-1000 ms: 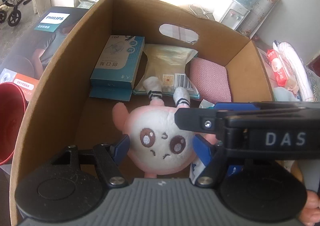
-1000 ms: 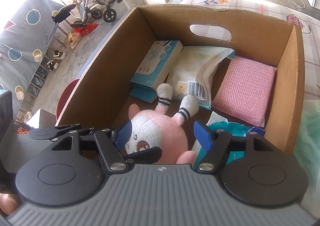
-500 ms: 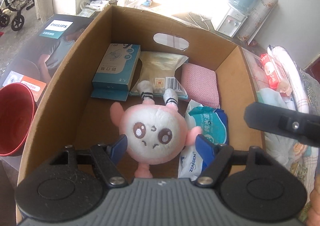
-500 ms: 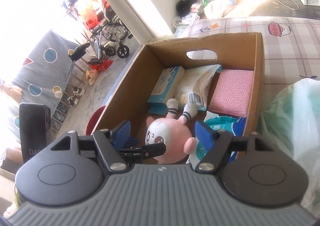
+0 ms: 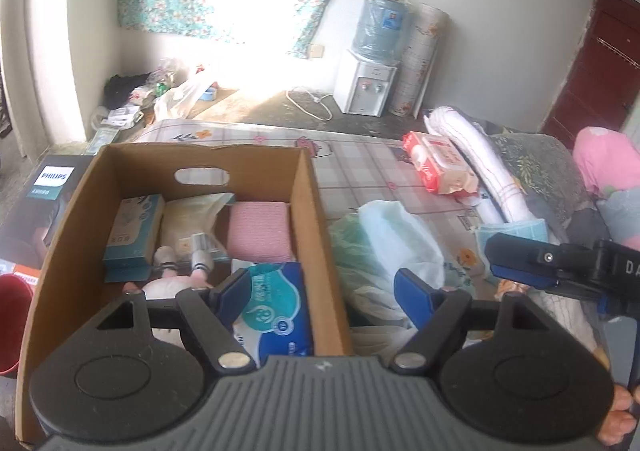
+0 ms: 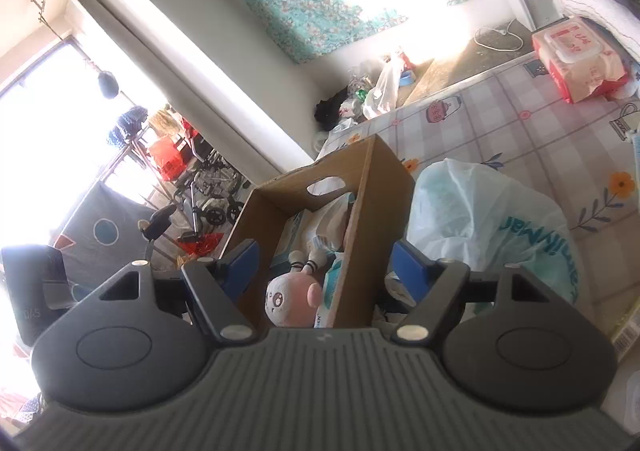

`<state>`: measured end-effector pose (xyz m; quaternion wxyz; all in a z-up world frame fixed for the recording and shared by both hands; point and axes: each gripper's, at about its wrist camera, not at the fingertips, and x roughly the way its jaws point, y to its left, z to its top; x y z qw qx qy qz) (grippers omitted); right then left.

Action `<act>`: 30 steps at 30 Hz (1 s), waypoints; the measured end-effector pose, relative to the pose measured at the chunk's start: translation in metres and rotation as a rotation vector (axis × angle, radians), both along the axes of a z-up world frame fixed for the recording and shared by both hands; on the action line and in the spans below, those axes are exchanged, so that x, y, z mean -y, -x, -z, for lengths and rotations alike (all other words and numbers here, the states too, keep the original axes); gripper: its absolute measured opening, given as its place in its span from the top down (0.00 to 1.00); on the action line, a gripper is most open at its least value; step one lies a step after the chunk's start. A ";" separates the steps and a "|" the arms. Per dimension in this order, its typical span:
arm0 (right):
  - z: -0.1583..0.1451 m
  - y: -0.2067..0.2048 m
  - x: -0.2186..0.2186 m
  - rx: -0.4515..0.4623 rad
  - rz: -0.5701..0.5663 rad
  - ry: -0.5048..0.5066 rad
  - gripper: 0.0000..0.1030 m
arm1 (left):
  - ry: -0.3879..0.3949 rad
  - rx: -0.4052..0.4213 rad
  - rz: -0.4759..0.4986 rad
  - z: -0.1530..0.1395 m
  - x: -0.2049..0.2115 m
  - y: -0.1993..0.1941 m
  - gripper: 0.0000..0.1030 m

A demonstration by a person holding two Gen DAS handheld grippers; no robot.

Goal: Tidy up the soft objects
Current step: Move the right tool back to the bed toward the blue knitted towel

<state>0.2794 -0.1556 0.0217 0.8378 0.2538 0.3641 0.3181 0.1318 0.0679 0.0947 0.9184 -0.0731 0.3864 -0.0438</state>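
Nearest to me, my left tongs [image 5: 320,291] stand apart with nothing between the blue pads; they have just been opening. They straddle the right wall of the cardboard box [image 5: 308,219] at the lower centre of the left wrist view. My right tongs [image 6: 324,263] are likewise apart and empty, also just opened wider, framing the same box from its end.

Just beyond the left tongs, inside the box at lower left, lies the blue tissue pack [image 5: 276,315], and left of it the pink plush toy [image 5: 168,287], its striped feet pointing away from me. In the right wrist view the plush shows its face, low in the centre of the frame.

Further in, along the box's far wall, sit a teal carton [image 5: 134,227], a pale sealed pouch [image 5: 188,219] and a folded pink cloth [image 5: 260,229], side by side.

Right of the box, on the patterned bed cover [image 5: 360,171], a crumpled plastic bag [image 5: 396,235] lies beside the wall. Beyond it, toward the upper right, a red wipes pack [image 5: 436,167] rests near a rolled white towel [image 5: 480,167].

At the far wall stands a water dispenser [image 5: 368,87].
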 end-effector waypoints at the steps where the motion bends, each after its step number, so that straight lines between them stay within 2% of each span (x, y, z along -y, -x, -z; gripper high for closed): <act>1: 0.000 0.002 0.013 0.004 0.024 -0.003 0.28 | -0.005 0.005 0.027 -0.001 0.013 -0.002 0.23; 4: -0.001 0.007 0.056 0.020 0.108 0.013 0.28 | -0.015 0.013 0.110 0.002 0.058 -0.009 0.23; 7: 0.000 0.008 0.099 0.030 0.198 0.048 0.28 | 0.007 0.001 0.169 0.011 0.096 -0.017 0.23; 9: 0.009 0.003 0.131 0.015 0.266 0.080 0.28 | 0.015 -0.011 0.207 0.019 0.119 -0.022 0.23; 14: 0.039 -0.019 0.178 -0.060 0.366 0.140 0.31 | -0.008 -0.033 0.272 0.037 0.166 -0.037 0.24; 18: 0.069 -0.045 0.195 -0.111 0.416 0.192 0.40 | -0.018 -0.053 0.299 0.048 0.185 -0.048 0.24; 22: 0.086 -0.076 0.198 -0.104 0.443 0.275 0.46 | -0.027 -0.070 0.309 0.053 0.190 -0.059 0.24; 26: 0.096 -0.113 0.204 -0.112 0.470 0.353 0.48 | -0.030 -0.104 0.310 0.060 0.190 -0.072 0.24; 30: 0.115 -0.136 0.209 -0.189 0.441 0.401 0.47 | -0.031 -0.121 0.290 0.066 0.186 -0.082 0.24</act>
